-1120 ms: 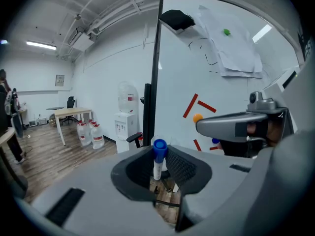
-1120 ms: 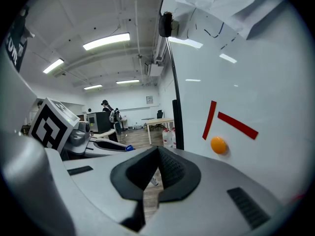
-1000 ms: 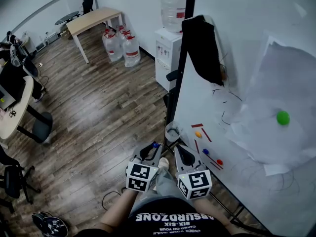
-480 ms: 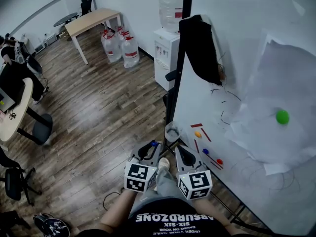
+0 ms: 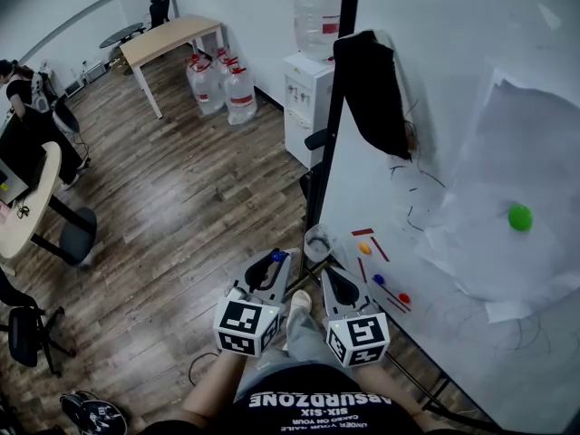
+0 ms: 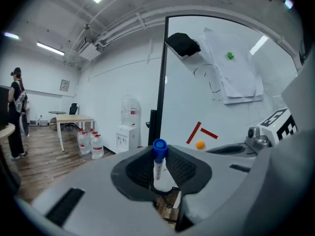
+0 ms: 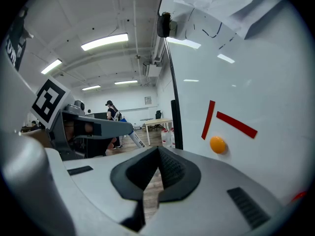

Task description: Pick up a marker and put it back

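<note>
We note the water dispenser [image 5: 306, 98] at twelve o'clock, bottles [image 5: 227, 84] left of it, table [image 5: 172, 36] at eleven, whiteboard [image 5: 453, 25] at two, marker [image 5: 279, 256] at six.

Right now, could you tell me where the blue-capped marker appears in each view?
Head view: marker below centre, in the left gripper.
Left gripper view: centre, upright between the jaws.
Right gripper view: left of centre, slanted.
Shared landmark: orange magnet on the whiteboard.

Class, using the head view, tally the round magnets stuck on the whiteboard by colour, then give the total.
Green magnet: 1
Orange magnet: 1
Blue magnet: 1
Red magnet: 1
Total: 4
</note>
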Available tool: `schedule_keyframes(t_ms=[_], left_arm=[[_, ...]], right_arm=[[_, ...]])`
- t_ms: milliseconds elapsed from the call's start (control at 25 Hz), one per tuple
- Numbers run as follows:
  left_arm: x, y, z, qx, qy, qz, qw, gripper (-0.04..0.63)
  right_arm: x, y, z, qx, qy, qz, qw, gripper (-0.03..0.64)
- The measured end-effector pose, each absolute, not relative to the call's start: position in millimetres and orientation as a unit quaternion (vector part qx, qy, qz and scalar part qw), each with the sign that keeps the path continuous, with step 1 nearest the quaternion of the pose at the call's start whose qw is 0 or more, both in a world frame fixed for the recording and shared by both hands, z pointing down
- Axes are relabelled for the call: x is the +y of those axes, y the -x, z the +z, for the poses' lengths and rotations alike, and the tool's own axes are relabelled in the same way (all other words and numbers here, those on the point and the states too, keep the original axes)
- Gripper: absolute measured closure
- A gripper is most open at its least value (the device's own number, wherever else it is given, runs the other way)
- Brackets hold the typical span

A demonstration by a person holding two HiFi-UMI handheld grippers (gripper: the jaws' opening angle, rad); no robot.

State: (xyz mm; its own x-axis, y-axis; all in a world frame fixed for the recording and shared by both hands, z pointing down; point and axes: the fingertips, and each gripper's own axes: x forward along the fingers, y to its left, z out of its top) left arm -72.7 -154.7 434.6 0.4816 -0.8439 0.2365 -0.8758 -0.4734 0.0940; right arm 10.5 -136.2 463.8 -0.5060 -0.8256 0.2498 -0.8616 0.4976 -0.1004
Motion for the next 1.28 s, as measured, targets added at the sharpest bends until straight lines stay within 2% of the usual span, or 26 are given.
schedule_keyframes(t_ms=[680, 1280], left_arm=[[-157.1, 76.6, 409.9, -0.503, -0.857, 0.044, 0.099, 0.515], [-167.2, 50.6, 404.8, -0.475, -0.874, 0.042, 0.094, 0.515]], right_arm=[[-139.9, -8.3, 464.4, -0.862, -0.488, 0.107, 0.085, 0.618], [-147.2, -20.3, 463.8, -0.854, -0.501, 0.108, 0.086, 0.618]])
